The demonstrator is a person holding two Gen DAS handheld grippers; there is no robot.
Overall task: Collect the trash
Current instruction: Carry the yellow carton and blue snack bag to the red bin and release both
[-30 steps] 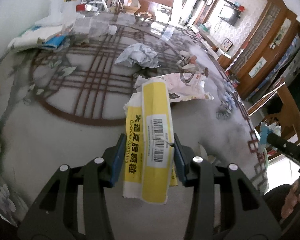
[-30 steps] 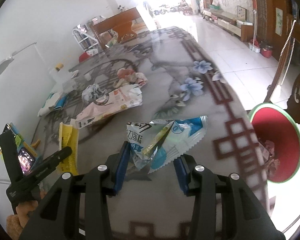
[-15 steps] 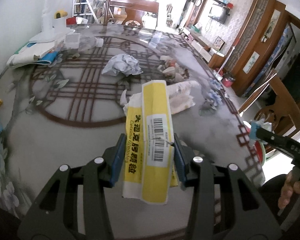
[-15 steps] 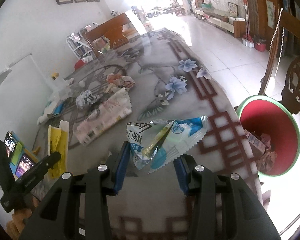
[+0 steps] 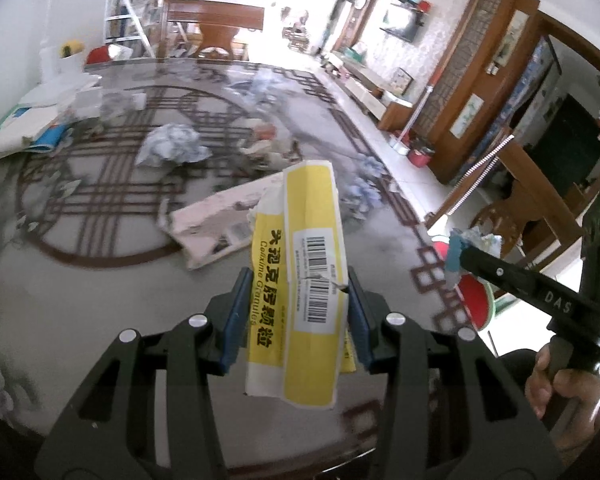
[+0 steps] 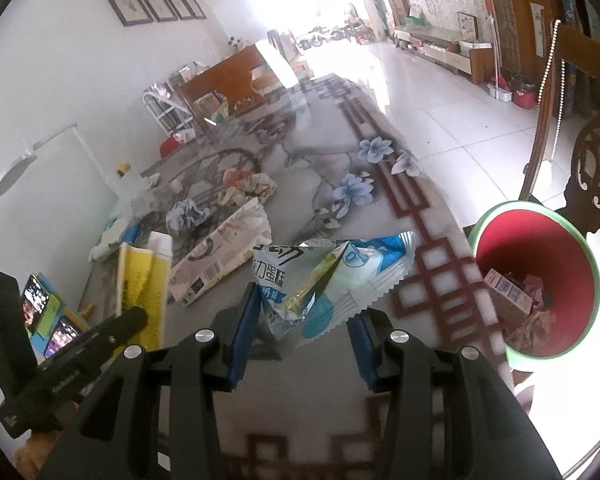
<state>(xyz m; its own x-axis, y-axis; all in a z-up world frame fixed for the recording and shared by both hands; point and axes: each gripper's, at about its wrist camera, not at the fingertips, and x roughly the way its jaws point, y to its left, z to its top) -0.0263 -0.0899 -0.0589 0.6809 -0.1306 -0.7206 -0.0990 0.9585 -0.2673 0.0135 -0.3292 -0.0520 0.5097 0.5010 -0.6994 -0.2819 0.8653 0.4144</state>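
Your left gripper clamps the yellow box, light, flattened card that may buckle, so hold its middle. Your right gripper pinches the slick, crinkly blue wrapper above the table's near edge, beside the red bin.

- Left gripper was angled downward, jaws clamped on a yellow packet.
- Right gripper was angled downward too, jaws closed on a blue-white wrapper.
- A hand was seen wrapped around the right gripper's handle.
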